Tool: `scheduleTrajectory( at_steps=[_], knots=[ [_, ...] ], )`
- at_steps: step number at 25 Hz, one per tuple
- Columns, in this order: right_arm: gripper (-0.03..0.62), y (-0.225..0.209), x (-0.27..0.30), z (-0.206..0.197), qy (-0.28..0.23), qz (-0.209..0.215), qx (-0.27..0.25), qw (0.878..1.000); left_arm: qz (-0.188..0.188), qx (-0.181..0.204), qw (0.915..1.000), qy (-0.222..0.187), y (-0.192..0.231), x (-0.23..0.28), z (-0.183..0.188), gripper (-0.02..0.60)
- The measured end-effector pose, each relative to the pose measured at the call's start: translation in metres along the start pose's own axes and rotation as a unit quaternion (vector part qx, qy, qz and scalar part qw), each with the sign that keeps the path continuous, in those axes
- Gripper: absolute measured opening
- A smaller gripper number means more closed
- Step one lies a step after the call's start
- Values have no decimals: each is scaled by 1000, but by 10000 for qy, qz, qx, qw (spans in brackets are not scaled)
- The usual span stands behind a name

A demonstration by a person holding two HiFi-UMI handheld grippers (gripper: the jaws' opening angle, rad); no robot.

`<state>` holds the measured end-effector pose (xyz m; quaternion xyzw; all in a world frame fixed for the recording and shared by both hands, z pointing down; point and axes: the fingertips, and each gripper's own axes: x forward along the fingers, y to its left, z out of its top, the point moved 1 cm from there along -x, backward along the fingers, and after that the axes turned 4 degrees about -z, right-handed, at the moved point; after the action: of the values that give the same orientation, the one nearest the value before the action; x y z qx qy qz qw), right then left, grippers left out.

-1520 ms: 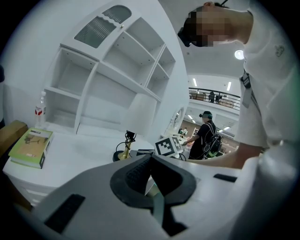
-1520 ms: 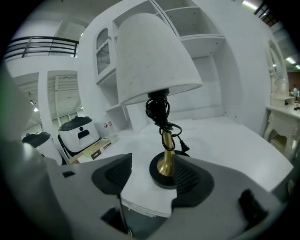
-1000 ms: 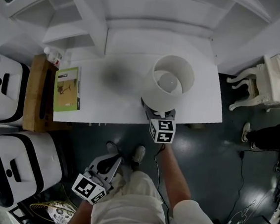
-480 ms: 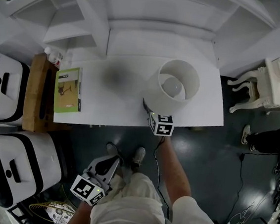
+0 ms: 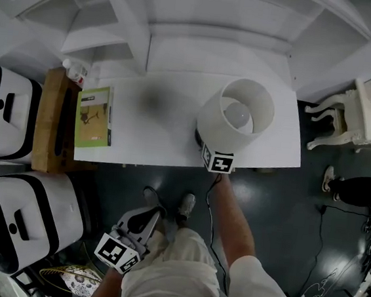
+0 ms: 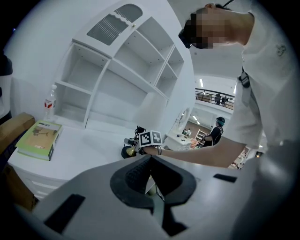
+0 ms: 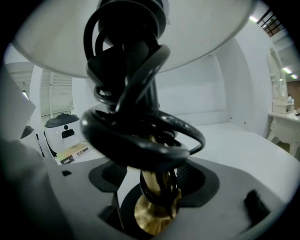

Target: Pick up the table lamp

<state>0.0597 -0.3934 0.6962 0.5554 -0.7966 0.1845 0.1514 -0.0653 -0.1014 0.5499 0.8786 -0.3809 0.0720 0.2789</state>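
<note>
Right gripper: fingers clamped on lamp stem.
Left gripper: fingers closed, empty.
Handling: lift straight off table; keep upright, top-heavy.

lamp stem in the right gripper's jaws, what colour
Shiny gold metal stem, wrapped in black cord; right gripper view shows it best.

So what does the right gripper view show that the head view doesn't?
Only the right gripper view: the right gripper closed on the table lamp at its brass stem, with black cord coiled around it, and the shade seen from below. Only the head view: the bulb seen from above inside the shade, and the left gripper held low, off the table. Both: the white table, the green book and the lamp's shade.
</note>
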Motion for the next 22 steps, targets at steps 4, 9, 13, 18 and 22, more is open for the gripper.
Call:
scheduleTrajectory(
  at_steps=[4, 9, 13, 18, 22],
  knots=[
    [148, -10, 1, -7, 52, -351, 112, 9993, 52, 6, 10000, 57, 4, -4, -4, 6],
    [94, -11, 1, -4, 113, -423, -282, 9986, 122, -4, 9999, 44, 7, -7, -4, 6],
    [60, -11, 2, -3, 260, -476, -684, 9962, 121, 17, 9999, 56, 7, -6, -2, 6],
    [55, -12, 2, -3, 338, -417, -696, 9961, 97, 53, 9999, 47, 1, -6, 0, 6],
    [51, -12, -5, -4, 430, -353, -629, 9965, 96, 84, 9999, 22, -2, -8, 1, 6]
  ],
)
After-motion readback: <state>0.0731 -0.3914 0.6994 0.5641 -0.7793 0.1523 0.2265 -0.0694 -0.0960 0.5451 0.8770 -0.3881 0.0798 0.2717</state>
